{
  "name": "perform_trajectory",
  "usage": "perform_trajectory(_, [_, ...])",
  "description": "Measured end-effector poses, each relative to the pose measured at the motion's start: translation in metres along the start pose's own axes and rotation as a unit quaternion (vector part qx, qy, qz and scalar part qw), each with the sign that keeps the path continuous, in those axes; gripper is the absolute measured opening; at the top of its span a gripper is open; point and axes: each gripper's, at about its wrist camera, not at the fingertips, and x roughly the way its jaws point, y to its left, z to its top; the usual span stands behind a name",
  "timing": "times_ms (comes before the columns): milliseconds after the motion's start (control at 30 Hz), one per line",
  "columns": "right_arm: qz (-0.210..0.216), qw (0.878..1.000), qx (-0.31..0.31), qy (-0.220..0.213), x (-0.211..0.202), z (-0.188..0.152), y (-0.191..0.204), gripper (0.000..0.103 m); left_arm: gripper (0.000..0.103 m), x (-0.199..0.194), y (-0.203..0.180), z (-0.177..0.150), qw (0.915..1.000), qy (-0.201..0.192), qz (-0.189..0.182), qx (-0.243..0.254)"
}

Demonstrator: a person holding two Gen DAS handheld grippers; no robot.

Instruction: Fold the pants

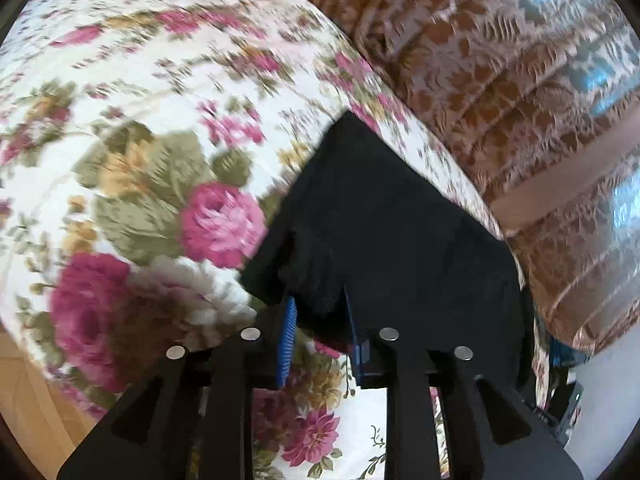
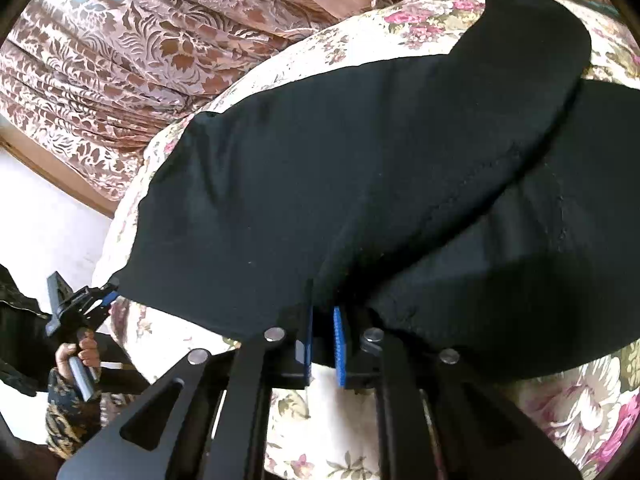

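Note:
Black pants point(image 1: 380, 232) lie folded on a floral bedspread point(image 1: 160, 120). In the left wrist view my left gripper point(image 1: 320, 304) stands at the near corner of the cloth. Its blue pads point(image 1: 289, 328) are apart, with the cloth's edge loose between them. In the right wrist view the pants point(image 2: 320, 168) spread wide, one layer lapped over another. My right gripper point(image 2: 323, 312) sits at their near edge. A narrow gap shows between its pads point(image 2: 339, 344), and the hem lies at their tips. The left gripper point(image 2: 108, 296) shows at the far left corner of the pants, held by a hand point(image 2: 80, 356).
A brown patterned curtain point(image 1: 520, 80) hangs along the far side of the bed point(image 2: 140, 40). Wooden floor point(image 1: 24, 380) shows at the lower left of the left wrist view. The bedspread point(image 2: 360, 432) runs on below and to the right of the pants.

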Motion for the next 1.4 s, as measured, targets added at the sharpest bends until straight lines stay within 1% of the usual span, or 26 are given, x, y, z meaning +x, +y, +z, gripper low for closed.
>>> perform_trajectory(33, [0.01, 1.0, -0.002, 0.008, -0.005, 0.0, -0.001, 0.031, 0.03, -0.008, 0.002, 0.002, 0.9998, -0.015, 0.011, -0.004])
perform_trajectory(67, [0.015, 1.0, -0.008, 0.012, -0.009, 0.0, 0.0, 0.047, 0.03, -0.018, 0.005, 0.005, 0.9991, -0.034, 0.023, -0.007])
perform_trajectory(100, [0.014, 0.999, -0.023, 0.016, -0.016, -0.002, 0.002, 0.055, 0.03, -0.025, 0.006, 0.006, 0.9985, -0.045, 0.03, -0.009])
perform_trajectory(133, [0.009, 0.999, -0.043, 0.02, -0.024, -0.003, 0.006, 0.058, 0.03, -0.034, 0.008, 0.008, 0.9971, -0.063, 0.04, -0.013])
perform_trajectory(200, [0.012, 0.998, -0.065, 0.017, -0.037, -0.003, 0.013, 0.059, 0.03, -0.049, 0.006, 0.009, 0.9945, -0.095, 0.045, -0.011])
perform_trajectory(267, [0.017, 0.997, -0.08, 0.003, -0.046, 0.004, 0.022, 0.059, 0.03, -0.054, -0.003, 0.009, 0.994, -0.107, 0.023, 0.001])
perform_trajectory(300, [0.021, 0.996, -0.083, -0.007, -0.049, 0.011, 0.027, 0.058, 0.03, -0.052, -0.014, 0.006, 0.9947, -0.102, 0.005, 0.017])
perform_trajectory(367, [0.046, 0.995, -0.085, -0.026, -0.048, 0.03, 0.038, 0.058, 0.03, -0.04, -0.035, -0.001, 0.9951, -0.083, -0.006, 0.053])
perform_trajectory(400, [0.056, 0.994, -0.086, -0.032, -0.044, 0.041, 0.045, 0.056, 0.03, -0.03, -0.048, -0.007, 0.9944, -0.07, -0.016, 0.078])
perform_trajectory(467, [0.078, 0.992, -0.09, -0.034, -0.03, 0.063, 0.058, 0.053, 0.03, -0.013, -0.069, -0.019, 0.992, -0.046, -0.037, 0.111])
perform_trajectory(500, [0.088, 0.991, -0.093, -0.031, -0.019, 0.076, 0.067, 0.053, 0.03, -0.004, -0.081, -0.026, 0.9897, -0.035, -0.042, 0.132])
perform_trajectory(600, [0.091, 0.99, -0.11, -0.015, 0.015, 0.11, 0.09, 0.053, 0.03, 0.017, -0.102, -0.04, 0.984, -0.01, -0.051, 0.171])
perform_trajectory(667, [0.108, 0.987, -0.115, 0.01, 0.044, 0.136, 0.105, 0.053, 0.03, 0.025, -0.108, -0.046, 0.9816, -0.003, -0.056, 0.183])
perform_trajectory(733, [0.102, 0.987, -0.12, 0.025, 0.065, 0.153, 0.114, 0.057, 0.03, 0.036, -0.115, -0.048, 0.9796, 0.008, -0.063, 0.191])
perform_trajectory(767, [0.107, 0.986, -0.123, 0.042, 0.08, 0.164, 0.12, 0.059, 0.03, 0.039, -0.116, -0.05, 0.979, 0.01, -0.064, 0.193])
perform_trajectory(833, [0.1, 0.984, -0.131, 0.062, 0.102, 0.177, 0.127, 0.06, 0.03, 0.045, -0.119, -0.051, 0.9773, 0.014, -0.064, 0.202])
perform_trajectory(900, [0.088, 0.982, -0.139, 0.088, 0.127, 0.186, 0.134, 0.06, 0.03, 0.048, -0.121, -0.051, 0.9755, 0.016, -0.073, 0.207])
perform_trajectory(967, [0.084, 0.977, -0.148, 0.125, 0.15, 0.189, 0.135, 0.06, 0.03, 0.05, -0.123, -0.05, 0.9742, 0.015, -0.073, 0.213])
perform_trajectory(1033, [0.08, 0.973, -0.162, 0.145, 0.162, 0.186, 0.138, 0.028, 0.03, 0.051, -0.124, -0.05, 0.9724, 0.013, -0.071, 0.222])
perform_trajectory(1067, [0.069, 0.971, -0.183, 0.14, 0.163, 0.182, 0.142, 0.011, 0.03, 0.053, -0.125, -0.049, 0.9718, 0.012, -0.07, 0.225])
perform_trajectory(1133, [0.058, 0.969, -0.209, 0.115, 0.158, 0.18, 0.149, 0.008, 0.03, 0.056, -0.124, -0.048, 0.9715, 0.011, -0.067, 0.227])
perform_trajectory(1200, [0.054, 0.976, -0.197, 0.081, 0.154, 0.191, 0.147, 0.007, 0.03, 0.06, -0.121, -0.043, 0.9727, 0.01, -0.052, 0.226])
perform_trajectory(1233, [0.043, 0.98, -0.182, 0.071, 0.159, 0.197, 0.142, 0.007, 0.03, 0.064, -0.119, -0.039, 0.9739, 0.01, -0.037, 0.224])
perform_trajectory(1300, [0.018, 0.98, -0.178, 0.084, 0.177, 0.198, 0.137, 0.007, 0.03, 0.076, -0.111, -0.031, 0.9777, 0.017, -0.008, 0.209])
perform_trajectory(1333, [-0.003, 0.979, -0.183, 0.093, 0.19, 0.194, 0.134, 0.007, 0.03, 0.081, -0.108, -0.027, 0.9788, 0.023, -0.006, 0.204])
perform_trajectory(1400, [-0.012, 0.979, -0.176, 0.102, 0.204, 0.19, 0.128, 0.008, 0.03, 0.084, -0.106, -0.025, 0.9803, 0.017, -0.003, 0.197])
